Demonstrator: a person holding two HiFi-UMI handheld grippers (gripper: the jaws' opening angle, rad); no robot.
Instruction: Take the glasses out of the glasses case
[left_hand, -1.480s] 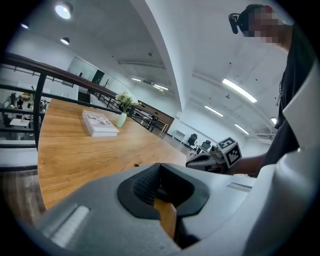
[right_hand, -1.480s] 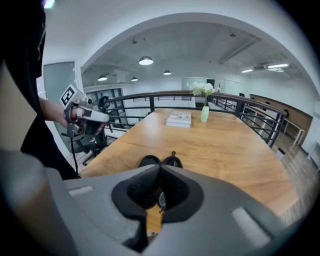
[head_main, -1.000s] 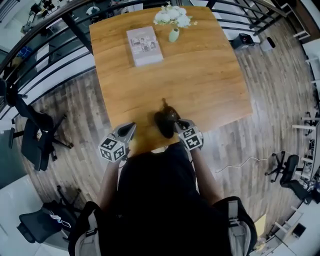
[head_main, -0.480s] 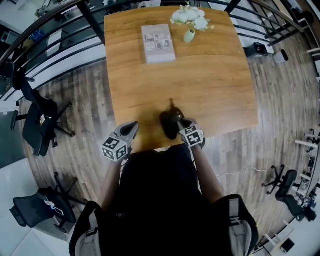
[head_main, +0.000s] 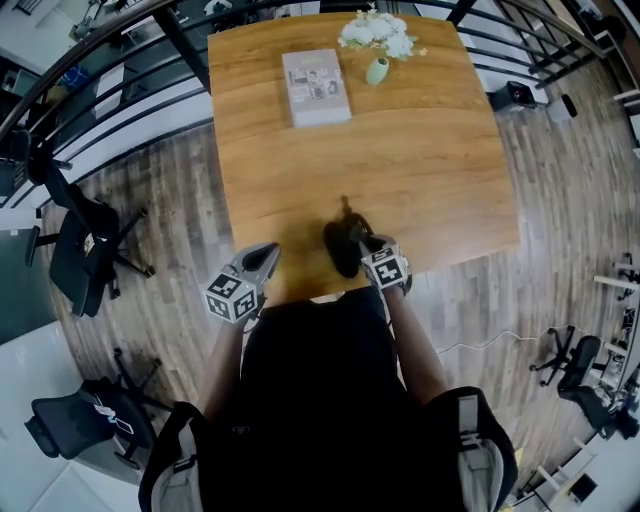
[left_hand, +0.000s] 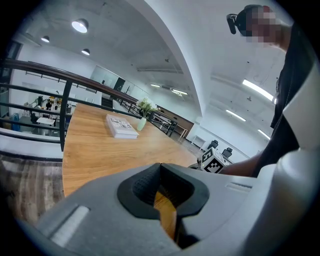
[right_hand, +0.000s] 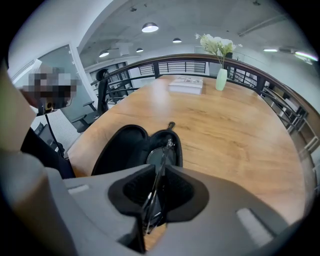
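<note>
A black glasses case (right_hand: 131, 146) lies open near the table's front edge, also seen as a dark shape in the head view (head_main: 341, 249). My right gripper (right_hand: 156, 196) is shut on the thin-framed glasses (right_hand: 161, 159), which stand on edge over the case's right half. The head view places this right gripper (head_main: 362, 246) at the case's near right side. My left gripper (head_main: 265, 256) hovers at the table's front edge, left of the case and apart from it. In its own view the left gripper (left_hand: 167, 202) is shut, with nothing held.
The wooden table (head_main: 420, 150) carries a book (head_main: 316, 86) and a pale green vase of white flowers (head_main: 377, 68) at its far side. A black railing (head_main: 120, 70) and office chairs (head_main: 75, 250) stand to the left on the wooden floor.
The head view has shifted slightly. Both grippers and the case hold nearly the same places on the table.
</note>
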